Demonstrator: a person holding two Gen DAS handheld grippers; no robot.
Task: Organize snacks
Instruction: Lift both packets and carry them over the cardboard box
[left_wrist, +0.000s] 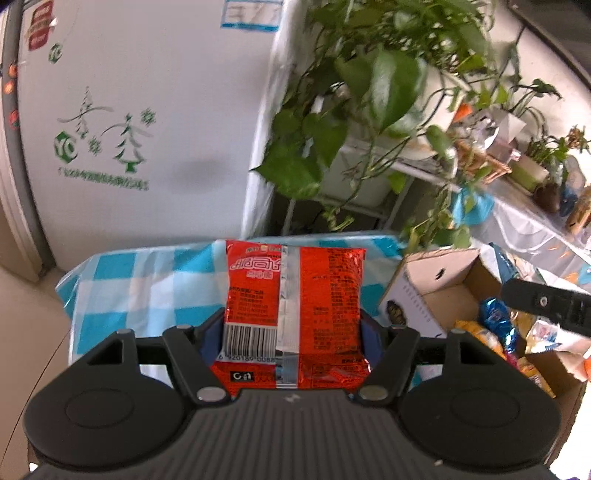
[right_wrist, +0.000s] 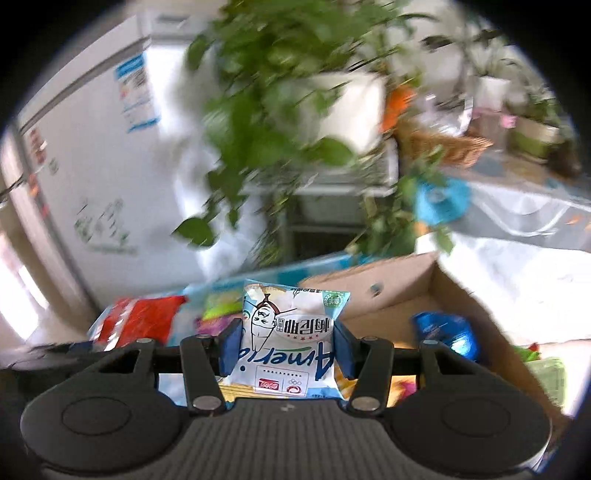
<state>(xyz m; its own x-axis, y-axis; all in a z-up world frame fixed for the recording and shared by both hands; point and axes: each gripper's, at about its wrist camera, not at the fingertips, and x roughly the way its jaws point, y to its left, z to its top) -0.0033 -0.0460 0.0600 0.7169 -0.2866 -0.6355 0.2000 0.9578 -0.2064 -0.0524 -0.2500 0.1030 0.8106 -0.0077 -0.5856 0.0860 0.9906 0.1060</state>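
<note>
Left gripper (left_wrist: 293, 332) clamped on red snack pack (left_wrist: 293, 295); right gripper (right_wrist: 286, 347) clamped on white-blue snack pack (right_wrist: 290, 339), cardboard box (right_wrist: 388, 288) behind

My left jaws clamp an upright red foil snack packet (left_wrist: 293, 314); my right jaws clamp a white-and-blue one (right_wrist: 288, 343).

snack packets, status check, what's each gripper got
Left gripper shut on red packet. Right gripper shut on white-blue packet. Open cardboard box alongside, nothing blocking it.
</note>
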